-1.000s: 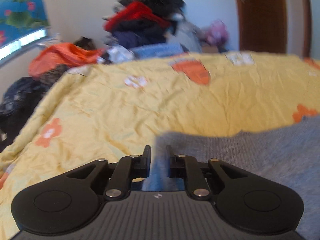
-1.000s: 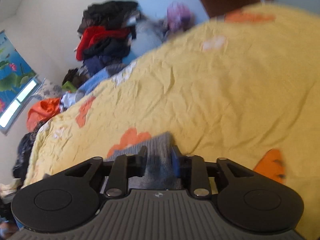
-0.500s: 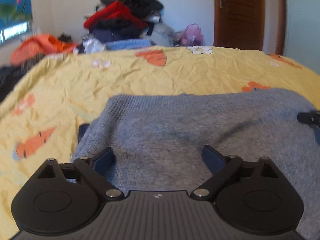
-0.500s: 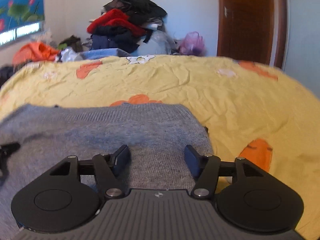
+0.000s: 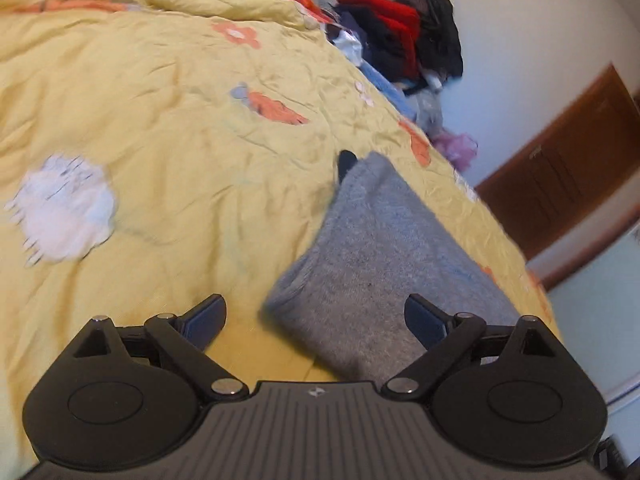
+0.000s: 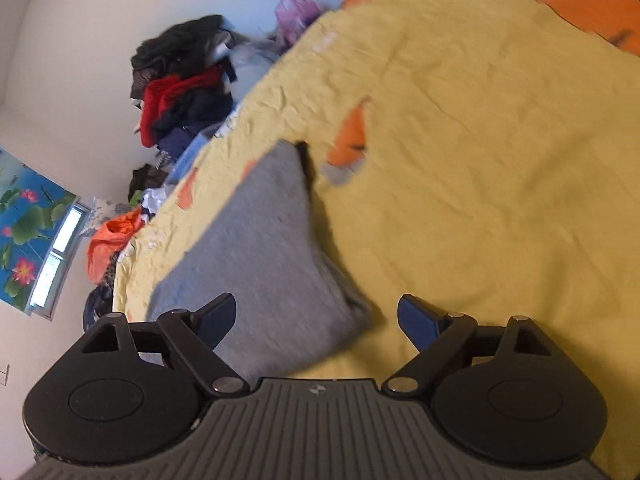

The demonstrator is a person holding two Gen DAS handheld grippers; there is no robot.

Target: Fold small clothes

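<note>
Both grippers are wide open with nothing clamped, and the jaws have just been spreading apart. The left gripper hangs over the near left corner of the grey knit sweater, one finger above the fabric, the other over bare yellow bedspread. The right gripper sits over the sweater's near right corner. The garment lies folded flat, stretching away toward the clothes pile against the wall.
</note>
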